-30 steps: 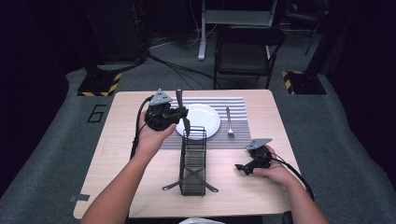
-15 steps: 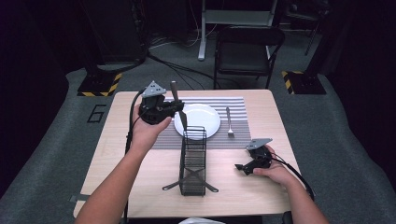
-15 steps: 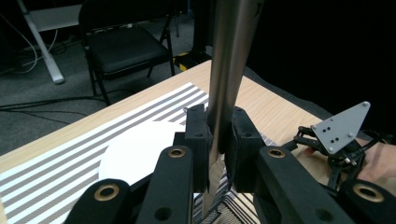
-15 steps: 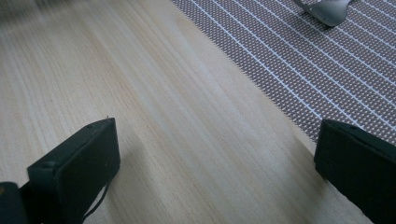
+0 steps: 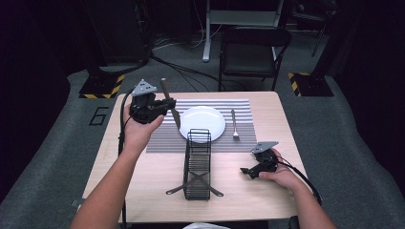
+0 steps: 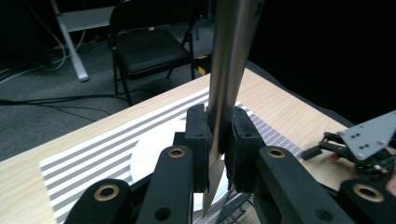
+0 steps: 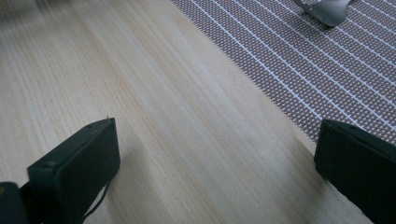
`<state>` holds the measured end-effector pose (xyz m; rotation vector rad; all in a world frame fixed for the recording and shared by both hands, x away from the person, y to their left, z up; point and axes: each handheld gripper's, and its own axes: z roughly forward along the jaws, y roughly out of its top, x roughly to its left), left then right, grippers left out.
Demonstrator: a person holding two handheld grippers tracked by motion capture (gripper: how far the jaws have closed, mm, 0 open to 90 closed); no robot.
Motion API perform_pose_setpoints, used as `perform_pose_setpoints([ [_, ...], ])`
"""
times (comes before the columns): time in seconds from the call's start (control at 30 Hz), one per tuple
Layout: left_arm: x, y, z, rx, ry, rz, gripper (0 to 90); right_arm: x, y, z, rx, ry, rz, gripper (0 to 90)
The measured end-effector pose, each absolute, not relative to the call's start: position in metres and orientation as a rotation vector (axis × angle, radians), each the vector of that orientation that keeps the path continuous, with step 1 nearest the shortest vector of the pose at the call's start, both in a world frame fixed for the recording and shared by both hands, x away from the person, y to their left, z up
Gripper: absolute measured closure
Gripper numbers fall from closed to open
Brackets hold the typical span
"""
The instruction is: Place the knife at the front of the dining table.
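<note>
My left gripper (image 5: 169, 106) hangs above the table's left side, just left of the white plate (image 5: 203, 121). It is shut on a metal knife (image 5: 164, 89), which stands nearly upright with its tip down. In the left gripper view the pads clamp the knife (image 6: 231, 51) at its middle, with the left gripper (image 6: 218, 126) over the plate (image 6: 149, 154). My right gripper (image 5: 246, 171) rests low at the table's front right, open. In the right gripper view the right gripper (image 7: 215, 158) has its jaws wide apart over bare wood, nothing between them.
A black wire rack (image 5: 197, 164) stands in the middle front of the table, partly on the striped placemat (image 5: 162, 138). A fork (image 5: 234, 125) lies on the mat right of the plate. A folding chair (image 5: 250, 52) stands beyond the far edge.
My left hand has carried the knife up and to the left, from above the rack's far end to beside the plate. The right hand has stayed put.
</note>
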<state>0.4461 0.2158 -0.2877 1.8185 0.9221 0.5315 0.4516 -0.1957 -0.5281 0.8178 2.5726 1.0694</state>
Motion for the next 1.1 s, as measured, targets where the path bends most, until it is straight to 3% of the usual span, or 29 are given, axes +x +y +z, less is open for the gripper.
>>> perform_pose_setpoints([
  [0.7, 0.463, 0.243, -0.299, 1.795, 1.012, 0.591, 80.8, 0.452, -0.196, -0.528, 0.818, 2.573, 1.070, 0.0],
  [1.1, 0.475, 0.255, -0.333, 1.767, 1.098, 0.590, 80.9, 0.452, -0.196, -0.528, 0.814, 2.574, 1.069, 0.0],
])
